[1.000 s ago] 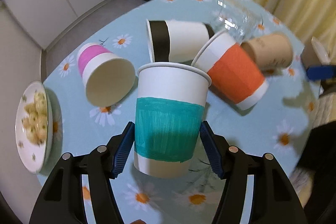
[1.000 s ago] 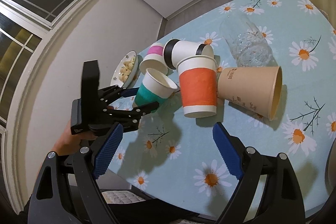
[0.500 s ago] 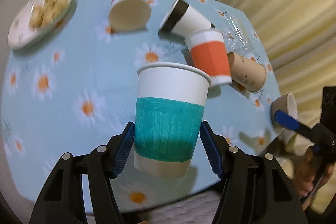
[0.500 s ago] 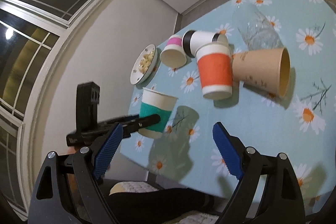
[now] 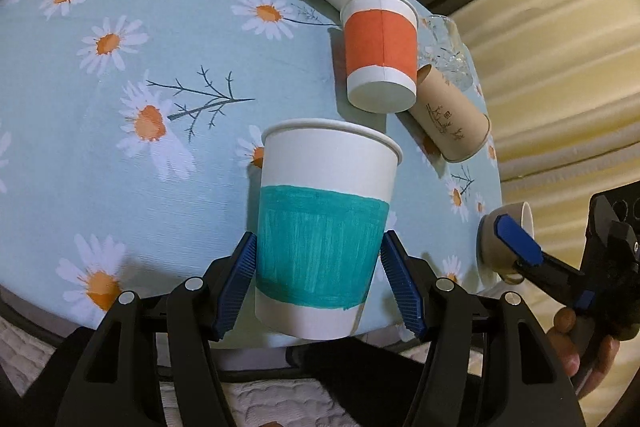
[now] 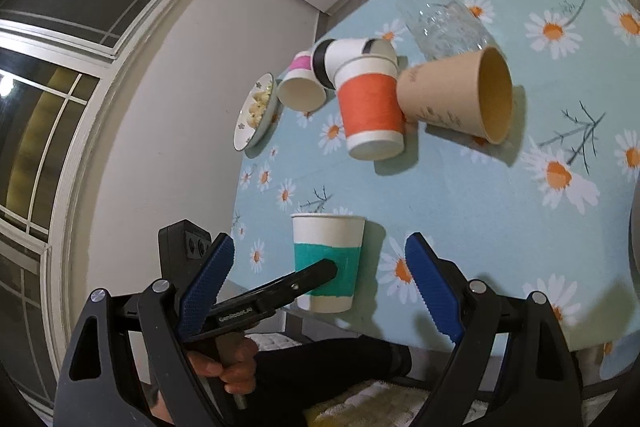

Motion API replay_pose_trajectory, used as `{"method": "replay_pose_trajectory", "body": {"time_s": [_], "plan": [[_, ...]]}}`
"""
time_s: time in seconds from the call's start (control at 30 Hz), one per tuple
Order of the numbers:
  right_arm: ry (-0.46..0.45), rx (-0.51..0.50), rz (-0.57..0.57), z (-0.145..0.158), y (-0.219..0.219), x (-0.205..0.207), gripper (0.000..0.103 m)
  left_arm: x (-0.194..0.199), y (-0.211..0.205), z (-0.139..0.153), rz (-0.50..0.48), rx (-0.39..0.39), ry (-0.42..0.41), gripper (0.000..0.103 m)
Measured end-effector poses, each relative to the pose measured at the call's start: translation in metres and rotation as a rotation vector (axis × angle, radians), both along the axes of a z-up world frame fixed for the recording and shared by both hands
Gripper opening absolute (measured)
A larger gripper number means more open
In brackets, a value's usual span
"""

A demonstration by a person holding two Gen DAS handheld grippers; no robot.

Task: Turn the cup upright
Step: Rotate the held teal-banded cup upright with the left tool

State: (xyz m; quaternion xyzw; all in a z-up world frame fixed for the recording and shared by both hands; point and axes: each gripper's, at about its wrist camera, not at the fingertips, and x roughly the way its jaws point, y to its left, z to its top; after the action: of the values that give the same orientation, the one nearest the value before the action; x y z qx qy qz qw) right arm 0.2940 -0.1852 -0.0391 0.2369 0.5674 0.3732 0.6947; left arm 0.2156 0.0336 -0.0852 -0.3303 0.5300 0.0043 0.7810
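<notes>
Now that the left hand-held gripper (image 5: 320,287) has carried the teal-banded paper cup (image 5: 324,227), clamped upright, from the cluster to the counter's (image 5: 120,107) near edge, it only needs setting down; the right hand-held gripper (image 6: 316,291) hangs open, empty.

Teal cup (image 5: 324,227): matt paper, band streaky as if hand-coloured. Orange cup (image 5: 380,51): matt paper. Brown cup (image 6: 456,95): matt kraft paper. Glass (image 6: 440,15): clear, cut pattern. Tabletop (image 5: 120,147): finely ribbed printed cloth. Left gripper (image 5: 326,287): black matt plastic, blue ridged pads (image 5: 236,283).
</notes>
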Motion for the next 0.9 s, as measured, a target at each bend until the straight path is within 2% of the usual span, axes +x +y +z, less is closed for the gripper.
{"method": "replay_pose_trajectory", "body": {"time_s": [0.2,0.4,0.9], "plan": [[-0.005,-0.012,0.000,-0.001,-0.002,-0.002,0.087,-0.002,-0.003,-0.001,0.046,-0.006,-0.015,0.062],[0.000,-0.022,0.000,-0.001,0.001,-0.001,0.087,-0.001,-0.008,-0.002,0.041,0.025,-0.009,0.067],[-0.002,-0.102,0.047,-0.014,0.020,-0.003,0.087,-0.016,-0.003,0.014,-0.008,0.030,-0.077,0.067]]}}
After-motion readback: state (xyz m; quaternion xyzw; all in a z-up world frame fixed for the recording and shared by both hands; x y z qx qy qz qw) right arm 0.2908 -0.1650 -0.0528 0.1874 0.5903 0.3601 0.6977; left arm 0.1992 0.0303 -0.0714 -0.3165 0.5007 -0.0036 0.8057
